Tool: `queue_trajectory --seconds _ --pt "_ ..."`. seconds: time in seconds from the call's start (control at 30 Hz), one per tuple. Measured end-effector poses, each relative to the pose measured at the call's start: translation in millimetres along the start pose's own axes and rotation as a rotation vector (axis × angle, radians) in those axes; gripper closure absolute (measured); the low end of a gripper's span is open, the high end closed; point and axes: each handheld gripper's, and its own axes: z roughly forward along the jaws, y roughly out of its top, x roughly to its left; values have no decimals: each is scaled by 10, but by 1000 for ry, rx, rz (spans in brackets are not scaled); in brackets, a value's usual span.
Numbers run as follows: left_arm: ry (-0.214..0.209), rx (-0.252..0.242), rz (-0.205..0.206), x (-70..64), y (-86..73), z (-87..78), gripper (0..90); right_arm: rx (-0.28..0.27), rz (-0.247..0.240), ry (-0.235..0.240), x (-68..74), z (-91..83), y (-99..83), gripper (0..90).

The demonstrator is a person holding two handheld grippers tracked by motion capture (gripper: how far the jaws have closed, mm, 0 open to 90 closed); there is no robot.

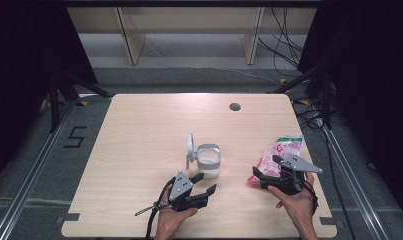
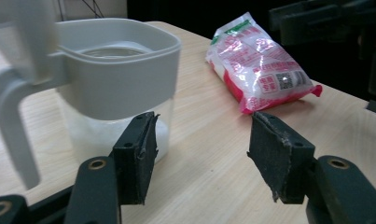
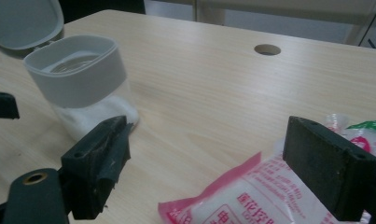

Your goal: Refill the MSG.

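A clear container (image 1: 209, 161) with a grey collar and a flipped-up grey lid (image 1: 190, 145) stands at mid-table, with white grains in its bottom. A pink and white sealed bag (image 1: 281, 151) lies to its right. My left gripper (image 1: 204, 183) is open just in front of the container, holding nothing. In the left gripper view, its jaws (image 2: 206, 149) stand wide apart, with the container (image 2: 120, 79) behind the left one and the bag (image 2: 260, 65) farther off. My right gripper (image 1: 265, 166) is open at the bag's near end. In the right gripper view, the bag (image 3: 251, 198) lies low between its jaws (image 3: 213, 140), untouched.
The wooden table (image 1: 149, 130) has a round cable hole (image 1: 234, 106) at the back right. Black curtains flank the table, and cables run over the floor behind it. The container (image 3: 78, 77) sits left in the right gripper view, and the left gripper's tip (image 3: 1, 105) shows at the left edge.
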Motion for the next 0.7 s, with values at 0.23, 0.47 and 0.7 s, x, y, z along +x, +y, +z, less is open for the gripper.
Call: queue_trajectory --seconds 0.23,0.47,0.7 --pt "48 -18 -17 135 6 -103 407 22 -28 29 70 28 -69 156" --pt "92 -15 -15 244 38 -210 396 46 -44 64 157 40 -102 158" --pt "109 -11 14 344 57 -252 390 63 -33 73 186 47 -142 158"
